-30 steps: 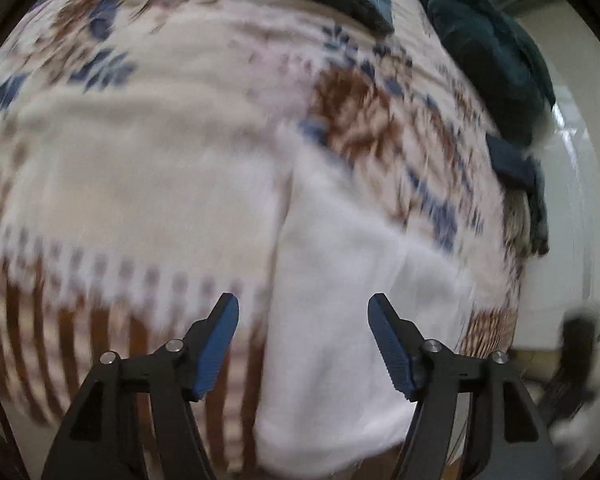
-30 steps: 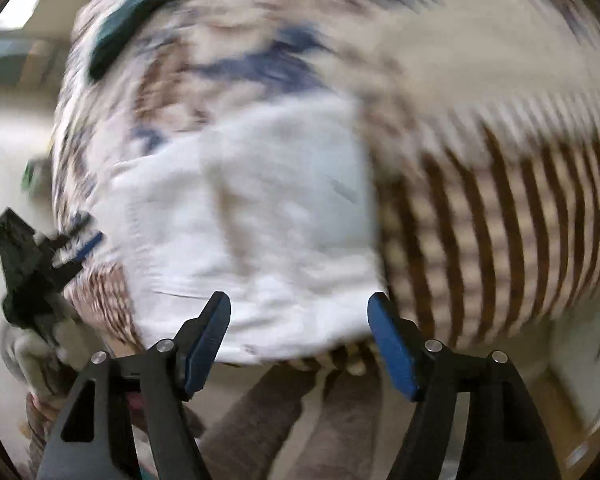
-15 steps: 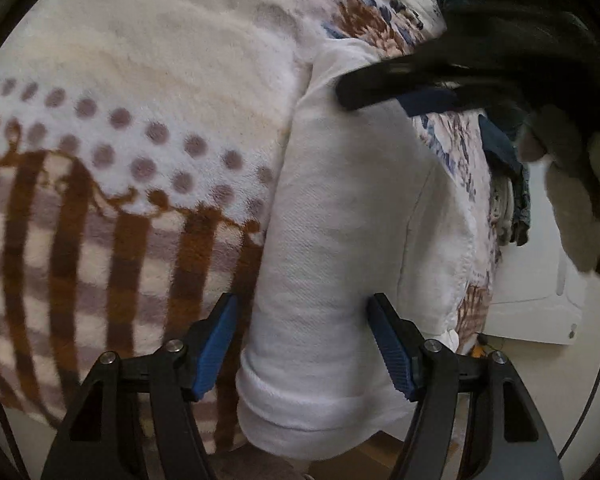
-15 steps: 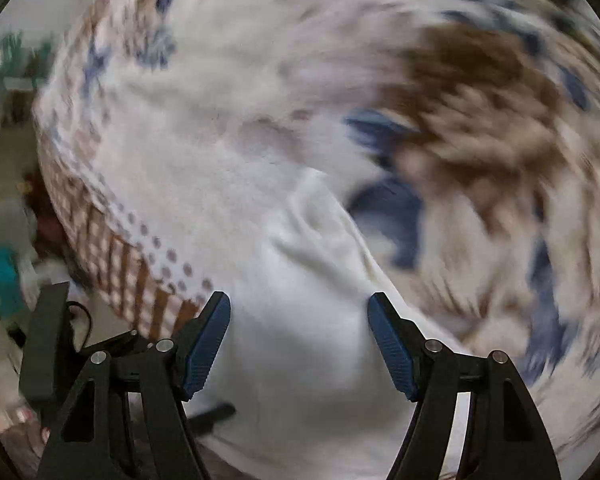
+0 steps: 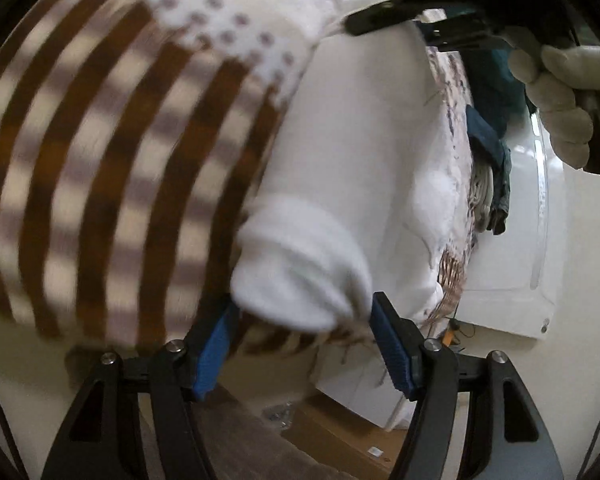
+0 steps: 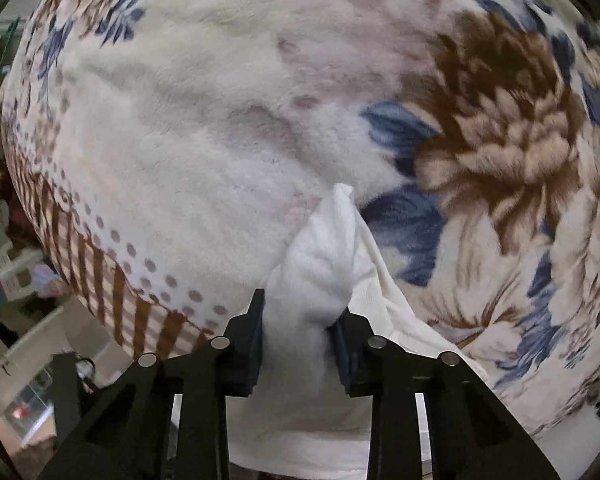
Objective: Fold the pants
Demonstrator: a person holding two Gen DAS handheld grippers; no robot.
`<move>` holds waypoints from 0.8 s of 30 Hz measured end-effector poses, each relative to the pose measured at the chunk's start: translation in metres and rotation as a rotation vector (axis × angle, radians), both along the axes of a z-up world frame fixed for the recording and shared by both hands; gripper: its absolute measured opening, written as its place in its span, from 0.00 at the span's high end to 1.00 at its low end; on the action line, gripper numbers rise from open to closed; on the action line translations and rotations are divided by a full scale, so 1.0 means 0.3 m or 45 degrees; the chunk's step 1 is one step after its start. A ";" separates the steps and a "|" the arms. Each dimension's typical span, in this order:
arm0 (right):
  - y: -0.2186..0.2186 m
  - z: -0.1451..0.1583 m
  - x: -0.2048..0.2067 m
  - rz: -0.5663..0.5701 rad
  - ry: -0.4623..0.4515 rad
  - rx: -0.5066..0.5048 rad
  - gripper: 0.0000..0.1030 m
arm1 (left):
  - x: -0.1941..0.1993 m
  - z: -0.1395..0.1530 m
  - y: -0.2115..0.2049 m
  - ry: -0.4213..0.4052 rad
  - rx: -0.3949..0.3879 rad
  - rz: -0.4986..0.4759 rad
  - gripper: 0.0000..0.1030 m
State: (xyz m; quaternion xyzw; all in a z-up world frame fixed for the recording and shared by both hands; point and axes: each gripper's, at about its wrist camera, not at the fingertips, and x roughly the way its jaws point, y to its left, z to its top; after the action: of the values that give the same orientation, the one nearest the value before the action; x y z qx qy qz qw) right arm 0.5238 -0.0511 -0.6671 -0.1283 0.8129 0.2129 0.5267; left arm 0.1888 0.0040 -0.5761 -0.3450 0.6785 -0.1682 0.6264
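Observation:
White pants (image 5: pixel 360 140) lie lengthwise on a bed under a fleece blanket (image 5: pixel 100 140) with brown stripes, dots and flowers. My left gripper (image 5: pixel 304 340) is open at the bed's near edge, and the rolled near end of the pants sits between its blue fingertips (image 5: pixel 216 344). At the far end a gloved hand (image 5: pixel 556 96) holds my right gripper (image 5: pixel 412 24). In the right wrist view, my right gripper (image 6: pixel 300 332) is closing its jaws and the pads pinch a bunched corner of the pants (image 6: pixel 324 248) above the blanket (image 6: pixel 220 100).
Dark blue clothes (image 5: pixel 488 92) are piled along the bed's far right side, with more garments hanging over its edge. A white cabinet (image 5: pixel 512 240) stands beside the bed and a cardboard box (image 5: pixel 340 436) lies on the floor below. Baskets (image 6: pixel 16 272) stand on the floor.
My right gripper swung across to the far end of the pants and closed on a corner of the fabric. My left gripper came down to the near rolled end, still open.

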 end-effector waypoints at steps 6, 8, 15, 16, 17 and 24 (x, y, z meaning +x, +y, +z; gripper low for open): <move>-0.056 0.036 0.023 -0.046 0.009 0.054 0.72 | -0.037 0.065 0.054 0.026 0.090 0.105 0.39; -0.076 0.059 0.021 -0.033 0.013 0.072 0.73 | 0.030 0.109 0.099 -0.060 0.088 0.164 0.37; -0.094 0.118 -0.018 0.024 -0.031 0.115 0.69 | 0.270 0.036 -0.021 -0.122 0.047 -0.115 0.37; -0.090 0.124 -0.018 0.032 -0.047 0.122 0.65 | 0.275 0.031 -0.008 -0.113 0.073 -0.123 0.37; -0.094 0.138 -0.017 0.034 -0.067 0.131 0.60 | 0.276 0.029 -0.010 -0.103 0.083 -0.120 0.37; -0.413 0.327 -0.149 -0.326 -0.234 0.254 0.47 | 0.149 0.128 0.030 -0.117 0.152 -0.064 0.37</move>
State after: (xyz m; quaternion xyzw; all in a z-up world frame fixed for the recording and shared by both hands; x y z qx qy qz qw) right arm 0.4791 -0.1751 -0.5690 0.0100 0.7459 0.2110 0.6317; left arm 0.2336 0.0131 -0.5378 -0.2819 0.6662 -0.1587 0.6719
